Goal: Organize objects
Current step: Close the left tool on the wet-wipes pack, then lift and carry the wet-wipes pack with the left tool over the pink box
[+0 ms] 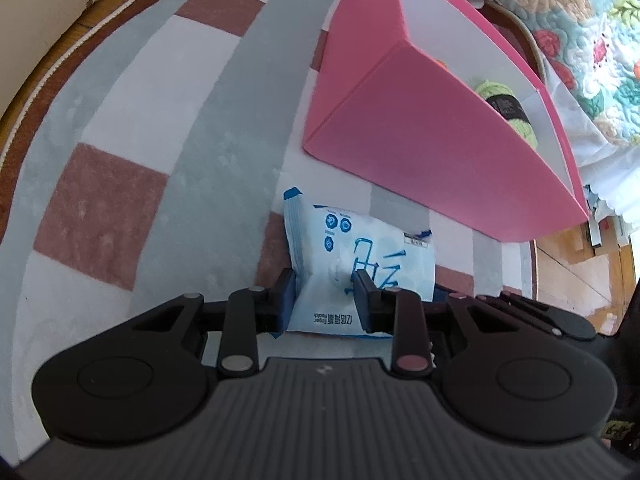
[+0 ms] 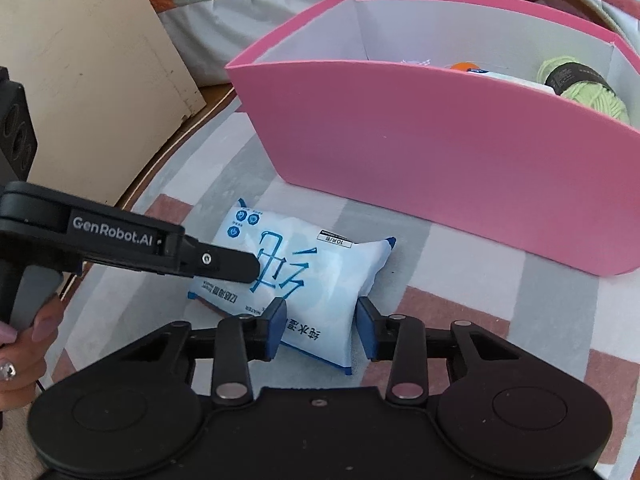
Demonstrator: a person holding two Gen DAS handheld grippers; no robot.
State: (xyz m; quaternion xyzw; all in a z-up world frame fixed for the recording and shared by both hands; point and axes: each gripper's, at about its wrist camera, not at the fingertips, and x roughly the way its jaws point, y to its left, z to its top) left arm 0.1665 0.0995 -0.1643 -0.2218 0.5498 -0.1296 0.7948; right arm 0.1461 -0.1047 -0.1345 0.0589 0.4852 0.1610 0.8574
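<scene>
Left wrist view shows a checked rug (image 1: 120, 152) of grey, white and dusty red squares spreading across the floor, and low in the middle my left claw (image 1: 324, 292) is pinched nearly shut on the near end of a white and blue wipes packet (image 1: 360, 252), its blue pads pressing the soft wrapper in from both sides. That packet lies flat on the rug, just in front of a pink box (image 1: 420, 132) whose near corner stands up and to the right of it, apart from the packet. Inside the box, at the far right, a green yarn ball (image 1: 496, 92) with a dark label shows over the wall, and beyond that a floral quilt (image 1: 592, 20) hangs down. Right wrist view has a hand (image 2: 28, 344) at the left edge gripping the left tool, whose black finger reaches across onto the packet's printed face. Lower in the middle my right claw (image 2: 322, 320) stands partly closed around the packet's other end; its left pad touches the wrapper, while I cannot tell whether the right pad touches yet. Behind it the pink box holds the yarn ball in its right-hand corner.
</scene>
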